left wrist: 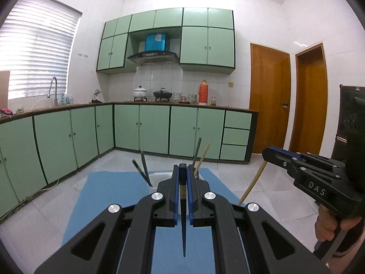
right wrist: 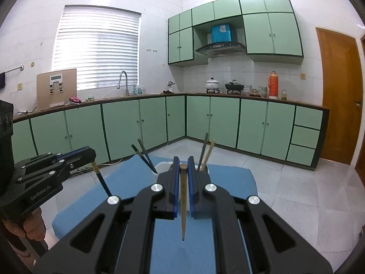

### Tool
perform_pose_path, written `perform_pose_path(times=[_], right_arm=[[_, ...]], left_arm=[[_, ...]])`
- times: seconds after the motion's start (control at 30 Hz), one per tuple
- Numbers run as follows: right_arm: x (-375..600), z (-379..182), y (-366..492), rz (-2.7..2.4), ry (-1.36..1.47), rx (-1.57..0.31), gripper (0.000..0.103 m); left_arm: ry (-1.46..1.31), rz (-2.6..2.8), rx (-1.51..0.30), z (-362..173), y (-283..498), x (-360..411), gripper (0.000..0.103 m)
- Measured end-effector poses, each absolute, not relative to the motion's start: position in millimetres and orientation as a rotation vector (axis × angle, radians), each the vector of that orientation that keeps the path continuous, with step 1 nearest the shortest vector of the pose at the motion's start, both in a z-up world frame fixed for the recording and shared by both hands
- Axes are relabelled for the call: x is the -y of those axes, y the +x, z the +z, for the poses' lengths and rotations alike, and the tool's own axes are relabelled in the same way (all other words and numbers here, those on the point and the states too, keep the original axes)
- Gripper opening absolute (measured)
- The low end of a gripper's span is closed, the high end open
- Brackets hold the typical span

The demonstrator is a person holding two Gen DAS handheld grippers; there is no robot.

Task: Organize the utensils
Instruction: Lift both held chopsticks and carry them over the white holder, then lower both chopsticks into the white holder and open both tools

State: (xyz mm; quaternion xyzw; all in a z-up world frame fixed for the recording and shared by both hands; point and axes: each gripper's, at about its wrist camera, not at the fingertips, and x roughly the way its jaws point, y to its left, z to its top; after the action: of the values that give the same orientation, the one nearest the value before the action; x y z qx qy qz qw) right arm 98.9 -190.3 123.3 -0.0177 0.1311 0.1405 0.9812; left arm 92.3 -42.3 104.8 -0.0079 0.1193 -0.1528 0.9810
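Here the left hand-held gripper (left wrist: 182, 171) clamps a dark chopstick (left wrist: 183, 228); the right hand-held gripper (right wrist: 183, 166) a wooden chopstick (right wrist: 183, 205).

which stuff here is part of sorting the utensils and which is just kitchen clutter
Part of the job:
dark chopstick in the left gripper
wooden chopstick in the right gripper
white holder with chopsticks standing in it
blue mat

Just lying about:
orange thermos
white pot
black wok

Home kitchen — green cabinets (right wrist: 253, 123), range hood (left wrist: 153, 57), sink faucet (right wrist: 123, 80), pots on stove (left wrist: 162, 94), tiled walls
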Motion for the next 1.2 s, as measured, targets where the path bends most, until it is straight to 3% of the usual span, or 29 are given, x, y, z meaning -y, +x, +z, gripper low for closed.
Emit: perform_pose_path(times=[0.67,0.97,1.2], right_arm=[[182,208,161,0.260,-0.062,-0.116,0.006],[174,188,219,0.242,-0.062,-0.160,0.006],[173,159,267,0.232,-0.047,-0.228,0.006]], left_arm=[[0.018,-0.245,0.044,199,146,53,0.006],[0.038,-0.214,0.048,180,206,70,0.006],[0.005,-0.208,-0.052,147,263,69,0.006]])
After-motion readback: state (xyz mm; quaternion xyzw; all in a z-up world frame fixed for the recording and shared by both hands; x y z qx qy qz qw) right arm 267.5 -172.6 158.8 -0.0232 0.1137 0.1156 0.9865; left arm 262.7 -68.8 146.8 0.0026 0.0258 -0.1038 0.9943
